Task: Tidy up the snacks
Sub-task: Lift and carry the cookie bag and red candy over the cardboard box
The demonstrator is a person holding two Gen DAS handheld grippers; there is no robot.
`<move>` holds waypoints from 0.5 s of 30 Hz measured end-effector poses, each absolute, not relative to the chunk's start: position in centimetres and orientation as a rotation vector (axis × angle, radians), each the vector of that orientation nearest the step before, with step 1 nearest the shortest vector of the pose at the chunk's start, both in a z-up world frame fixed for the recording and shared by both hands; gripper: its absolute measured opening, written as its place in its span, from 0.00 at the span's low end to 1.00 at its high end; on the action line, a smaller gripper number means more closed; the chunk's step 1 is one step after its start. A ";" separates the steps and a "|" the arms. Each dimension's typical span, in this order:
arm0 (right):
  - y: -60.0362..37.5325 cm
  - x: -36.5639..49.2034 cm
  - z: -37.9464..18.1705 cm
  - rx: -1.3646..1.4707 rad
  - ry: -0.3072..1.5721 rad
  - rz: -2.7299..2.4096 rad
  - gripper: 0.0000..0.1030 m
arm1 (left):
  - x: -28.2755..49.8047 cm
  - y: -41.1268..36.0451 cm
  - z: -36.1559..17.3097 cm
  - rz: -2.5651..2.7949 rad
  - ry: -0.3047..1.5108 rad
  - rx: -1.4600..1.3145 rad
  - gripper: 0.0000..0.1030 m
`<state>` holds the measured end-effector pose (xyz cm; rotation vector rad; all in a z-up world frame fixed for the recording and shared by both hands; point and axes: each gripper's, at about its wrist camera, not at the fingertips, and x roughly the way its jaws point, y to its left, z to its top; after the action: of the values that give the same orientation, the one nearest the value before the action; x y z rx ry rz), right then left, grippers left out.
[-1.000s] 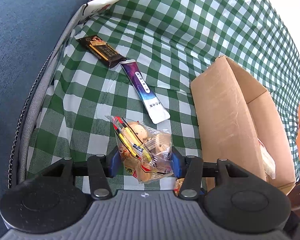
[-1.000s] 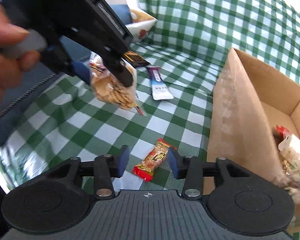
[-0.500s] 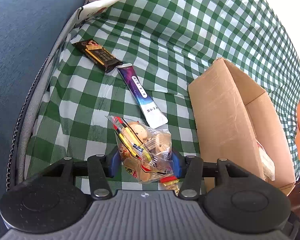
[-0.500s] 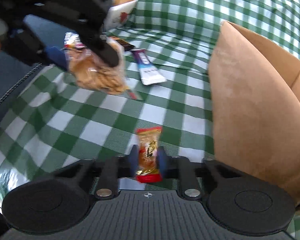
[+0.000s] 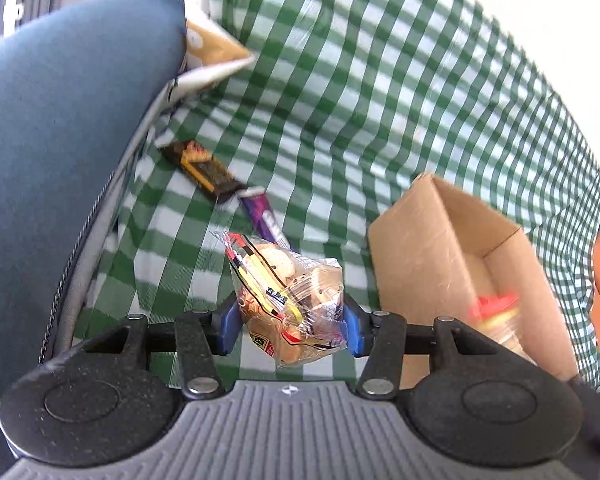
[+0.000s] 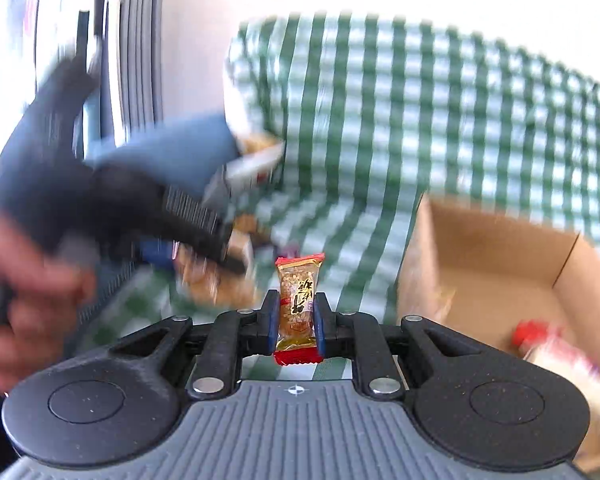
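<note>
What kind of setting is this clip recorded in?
Probably a home living room: a green checked cloth drapes what looks like a sofa, beside a blue cushion, with loose snacks and a cardboard box on the seat.

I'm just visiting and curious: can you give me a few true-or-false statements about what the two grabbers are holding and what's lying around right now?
1. The left gripper holds a clear bag of snacks. True.
2. The right gripper is empty. False: it is shut on a small red-ended snack bar.
3. The cardboard box is empty. False: at least one packet lies inside.
4. A dark chocolate bar lies on the green checked cloth. True.
5. The purple packet is in the box. False: it lies on the cloth.
</note>
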<state>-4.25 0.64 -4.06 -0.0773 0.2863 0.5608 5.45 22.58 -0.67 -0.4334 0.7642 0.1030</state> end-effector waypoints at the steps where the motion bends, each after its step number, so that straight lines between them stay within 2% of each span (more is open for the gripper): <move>1: -0.3 -4.0 -3.1 -0.060 0.264 0.556 0.18 | 5.4 22.2 -0.3 0.101 0.749 -0.422 0.54; 8: -7.7 0.7 2.1 0.010 0.152 0.466 0.18 | 5.5 19.2 2.0 0.072 0.644 -0.336 0.54; 15: -14.9 5.7 0.5 0.112 0.186 0.331 0.18 | 6.0 16.1 3.9 0.047 0.536 -0.331 0.54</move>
<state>5.75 -14.92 0.55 0.1116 0.1860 0.3312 6.04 16.05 3.89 -0.3311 0.5362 0.0467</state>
